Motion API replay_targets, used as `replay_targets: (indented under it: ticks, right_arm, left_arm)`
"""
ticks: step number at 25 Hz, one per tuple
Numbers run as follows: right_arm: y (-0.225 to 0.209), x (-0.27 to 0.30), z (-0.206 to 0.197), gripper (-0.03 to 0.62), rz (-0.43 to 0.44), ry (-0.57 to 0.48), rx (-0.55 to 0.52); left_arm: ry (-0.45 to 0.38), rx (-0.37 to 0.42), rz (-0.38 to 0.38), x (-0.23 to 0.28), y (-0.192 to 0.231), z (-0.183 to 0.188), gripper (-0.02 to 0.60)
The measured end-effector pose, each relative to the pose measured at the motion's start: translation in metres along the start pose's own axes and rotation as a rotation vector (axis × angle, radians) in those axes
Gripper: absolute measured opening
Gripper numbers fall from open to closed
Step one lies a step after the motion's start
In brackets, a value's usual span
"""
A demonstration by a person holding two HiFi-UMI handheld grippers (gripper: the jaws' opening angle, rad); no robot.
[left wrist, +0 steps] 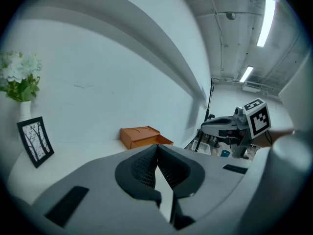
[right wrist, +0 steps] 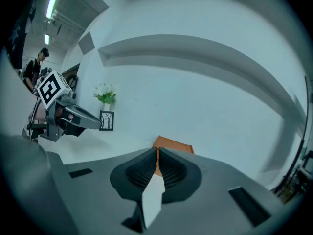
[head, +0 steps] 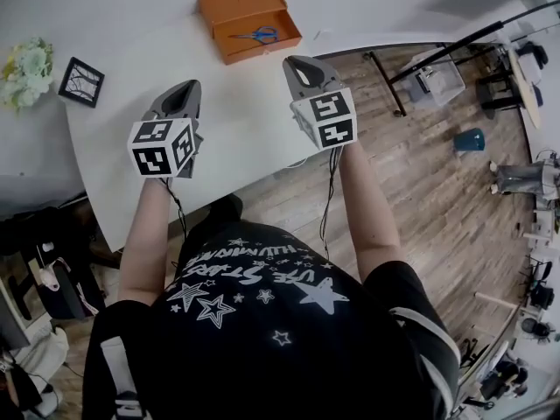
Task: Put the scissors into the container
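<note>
Right now, the scissors (head: 257,34) lie inside the open orange container (head: 262,47), at the far edge of the white counter (head: 236,138), so they are well apart from both of your tools. Your left gripper (head: 181,93) hovers over the counter with its jaws closed tip to tip and nothing between them. From its own view, the container sits farther off and a little to the left of the tips. Your right gripper (head: 303,65) is nearer the container, with its jaws also pressed together and empty. In its view, the orange box shows just past the tips, straight ahead. A small black picture frame (head: 81,81) and a bunch of pale flowers (head: 26,70) stand off to your left.
</note>
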State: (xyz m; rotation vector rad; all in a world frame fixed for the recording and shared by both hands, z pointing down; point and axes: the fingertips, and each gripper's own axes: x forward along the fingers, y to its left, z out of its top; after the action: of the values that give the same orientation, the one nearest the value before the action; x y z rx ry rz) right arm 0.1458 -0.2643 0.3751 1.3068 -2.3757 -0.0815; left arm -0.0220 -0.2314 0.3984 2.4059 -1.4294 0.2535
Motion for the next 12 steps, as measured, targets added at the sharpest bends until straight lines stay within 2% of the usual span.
replay_targets:
  ticks: [4,12]
  right_arm:
    - [0.026,-0.040,-0.001,0.051,-0.007,-0.045,0.057]
    - [0.066,-0.103,-0.026,0.051,-0.009,-0.032,0.091]
  left_arm:
    - [-0.004,-0.009,0.032,-0.040,-0.004,-0.011,0.018]
    - [-0.017,-0.023,0.038,-0.095,-0.034,-0.032,0.018]
